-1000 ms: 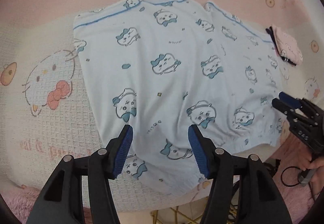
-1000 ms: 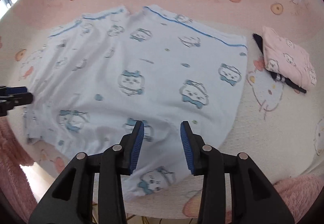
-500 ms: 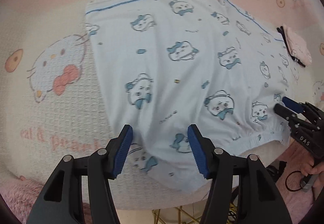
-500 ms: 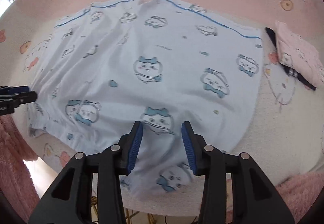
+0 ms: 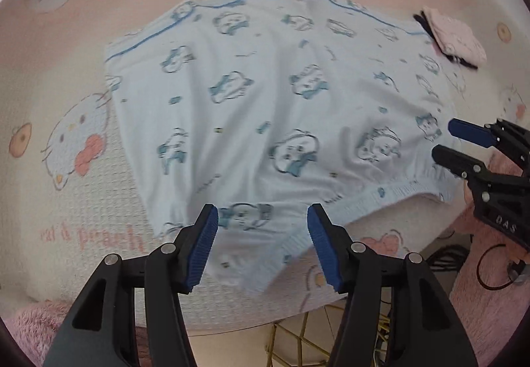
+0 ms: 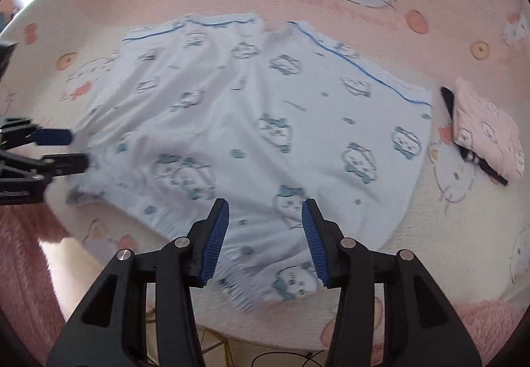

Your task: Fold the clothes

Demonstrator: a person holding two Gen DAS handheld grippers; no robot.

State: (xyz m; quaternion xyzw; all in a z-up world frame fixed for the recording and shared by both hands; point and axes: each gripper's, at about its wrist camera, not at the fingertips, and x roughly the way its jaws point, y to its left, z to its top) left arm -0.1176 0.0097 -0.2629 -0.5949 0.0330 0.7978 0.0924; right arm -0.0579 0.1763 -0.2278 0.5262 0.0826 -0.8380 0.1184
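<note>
At the near edge of the bed, the left hand-held gripper [image 5: 261, 244] hangs with its blue-padded jaws spread apart over the elastic waistband of the pale blue cotton shorts with a cartoon animal print [image 5: 265, 108]; cloth lies below the gap, and the pads do not press on it. The right hand-held gripper [image 6: 265, 234] hovers further along the same waistband, its jaws opening, also with the fabric under the gap and nothing clamped.

The shorts lie spread flat on the pink-and-cream quilted bedspread with cartoon cat faces [image 5: 66, 148], filling most of its middle. The gathered waistband sits at the near edge of the bed, part of it drooping slightly over that edge, and the two leg openings, each trimmed with a darker blue line, point toward the far side. The garment's waist-to-hem axis therefore runs near to far, while it is wider across, from left to right.

Toward the far right of the bed, just beside the right leg hem but apart from it, rests a small folded pink printed garment with a dark edge [image 6: 487, 131].
</note>
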